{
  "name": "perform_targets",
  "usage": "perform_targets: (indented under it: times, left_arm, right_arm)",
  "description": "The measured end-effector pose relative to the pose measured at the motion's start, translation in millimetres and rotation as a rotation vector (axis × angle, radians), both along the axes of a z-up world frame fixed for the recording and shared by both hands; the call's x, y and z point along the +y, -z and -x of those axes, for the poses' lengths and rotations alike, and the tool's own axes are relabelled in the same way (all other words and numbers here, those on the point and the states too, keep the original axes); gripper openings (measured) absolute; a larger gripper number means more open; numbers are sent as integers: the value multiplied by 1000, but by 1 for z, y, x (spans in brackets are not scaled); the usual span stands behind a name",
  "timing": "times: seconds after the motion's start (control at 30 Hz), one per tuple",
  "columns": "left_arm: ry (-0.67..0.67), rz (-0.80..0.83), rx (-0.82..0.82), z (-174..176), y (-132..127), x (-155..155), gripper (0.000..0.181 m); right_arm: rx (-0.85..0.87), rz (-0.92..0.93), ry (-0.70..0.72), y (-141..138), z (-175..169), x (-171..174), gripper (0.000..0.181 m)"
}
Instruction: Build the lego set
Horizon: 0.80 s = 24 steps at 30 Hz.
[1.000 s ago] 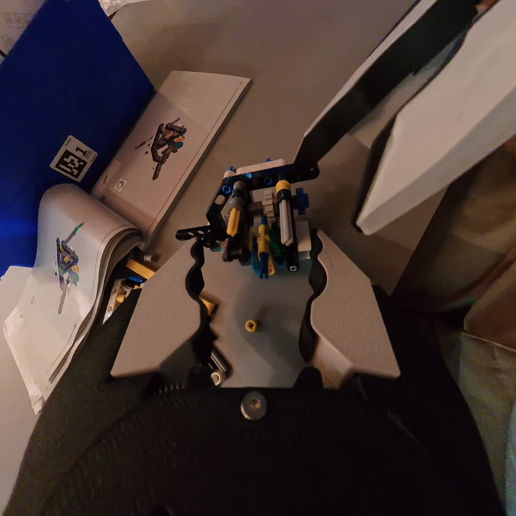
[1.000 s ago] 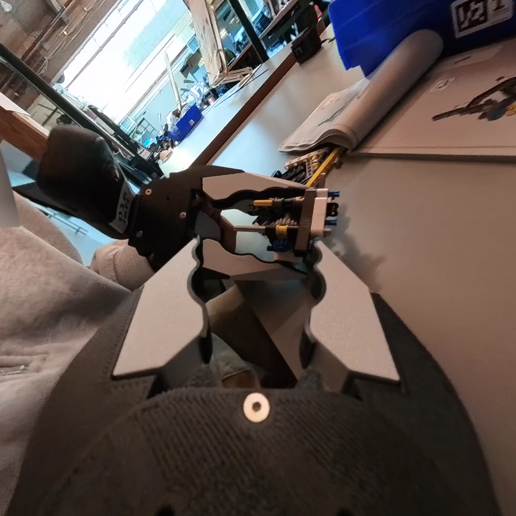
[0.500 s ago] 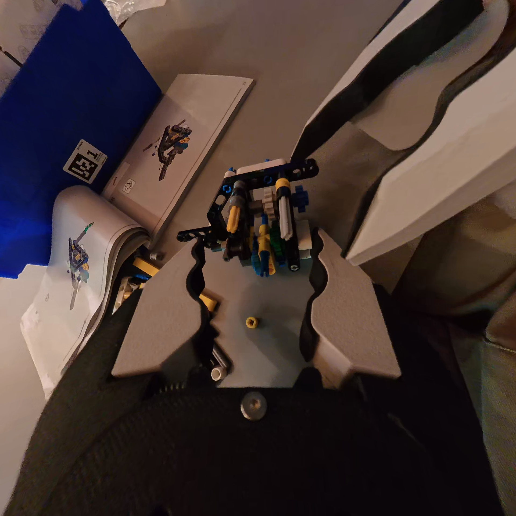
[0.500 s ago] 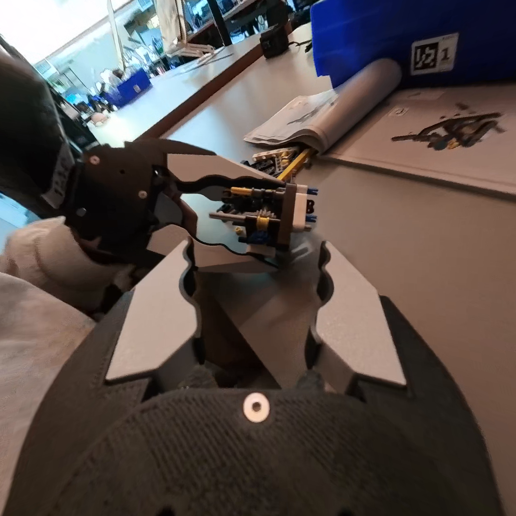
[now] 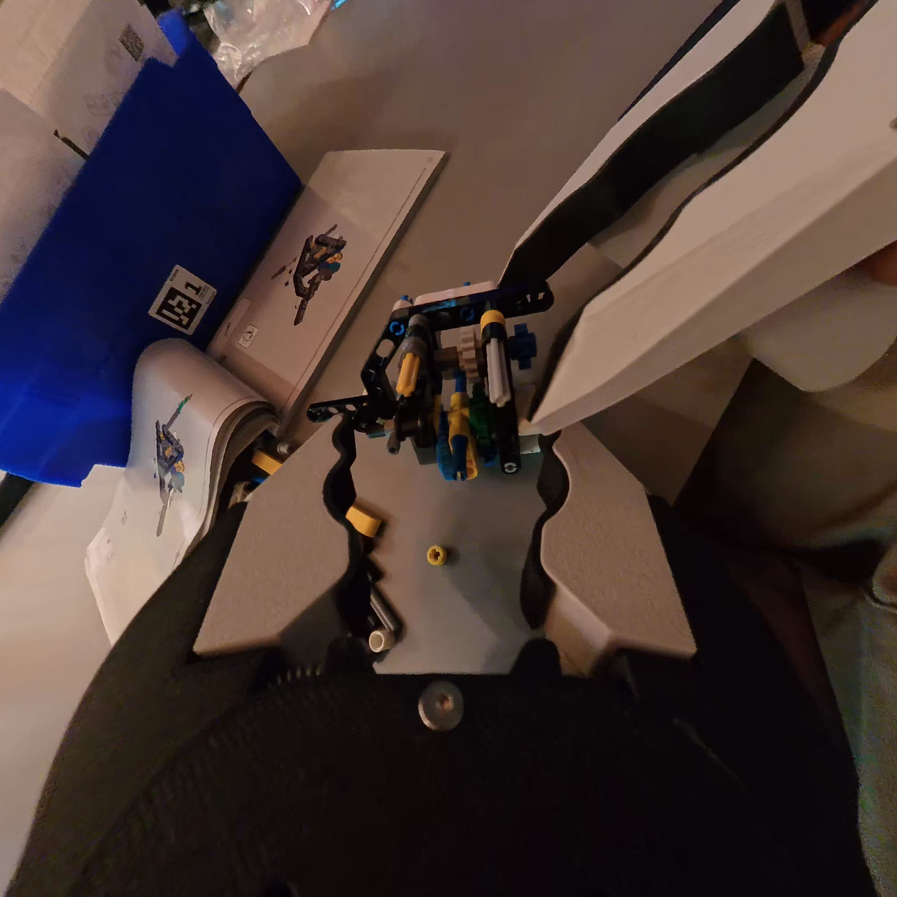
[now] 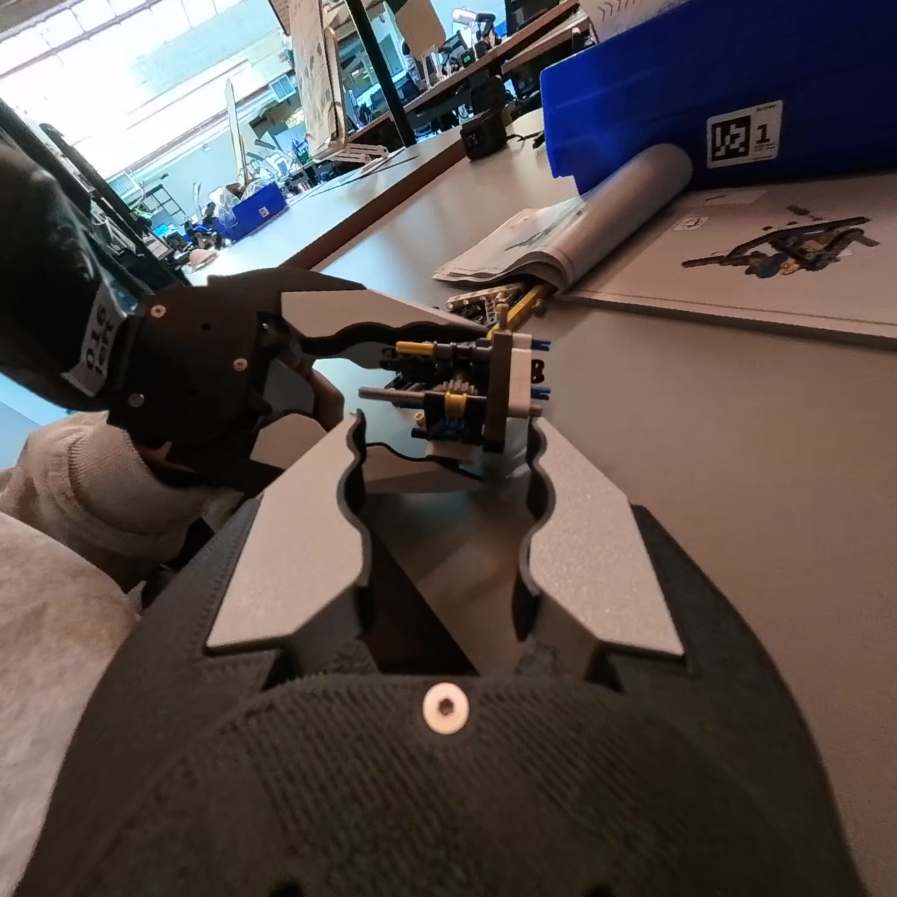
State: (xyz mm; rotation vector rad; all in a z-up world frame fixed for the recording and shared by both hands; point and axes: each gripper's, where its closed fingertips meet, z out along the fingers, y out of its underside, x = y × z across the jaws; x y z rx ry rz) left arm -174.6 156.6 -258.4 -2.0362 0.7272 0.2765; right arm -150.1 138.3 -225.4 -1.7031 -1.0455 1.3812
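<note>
Grey and matte, the table (image 6: 679,412) runs back into a long bright workshop with more benches and big windows (the far end is washed out by daylight). On it lie a flat instruction sheet (image 5: 349,252), an open booklet (image 5: 160,437) with its pages curled into a roll, and a glossy blue bin (image 5: 145,204) bearing a square black-and-white tag. Loose plastic pieces sit beside the booklet, among them a small yellow bush (image 5: 437,555) and a pale grey pin (image 5: 383,631). The lego assembly (image 5: 451,383), a dense knot of black perforated beams, yellow and blue pins, grey gears and a white block, is clenched at the tips of the left tongs (image 6: 473,403), held off the table. The right tongs (image 6: 444,437) are spread wide and empty, their grainy grey fingers (image 6: 597,548) with wavy inner edges just beside the assembly.
</note>
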Motion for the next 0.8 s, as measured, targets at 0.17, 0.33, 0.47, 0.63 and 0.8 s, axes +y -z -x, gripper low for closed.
perform_targets:
  times: [0.17,0.33,0.47,0.63,0.8]
  left_arm:
    - [-13,-43,40,1,-2,2,77]
    - [-24,-62,57,3,-2,3,77]
    - [-39,-86,82,5,-3,5,77]
    - [-59,-119,118,7,-4,7,76]
    - [-65,-137,141,7,-4,8,76]
  right_arm:
    - [6,2,13,-1,1,1,68]
    - [48,68,13,-5,2,3,70]
    - [36,48,31,-7,5,2,73]
    - [35,56,43,-10,5,3,68]
    - [-4,-8,48,-10,4,0,67]
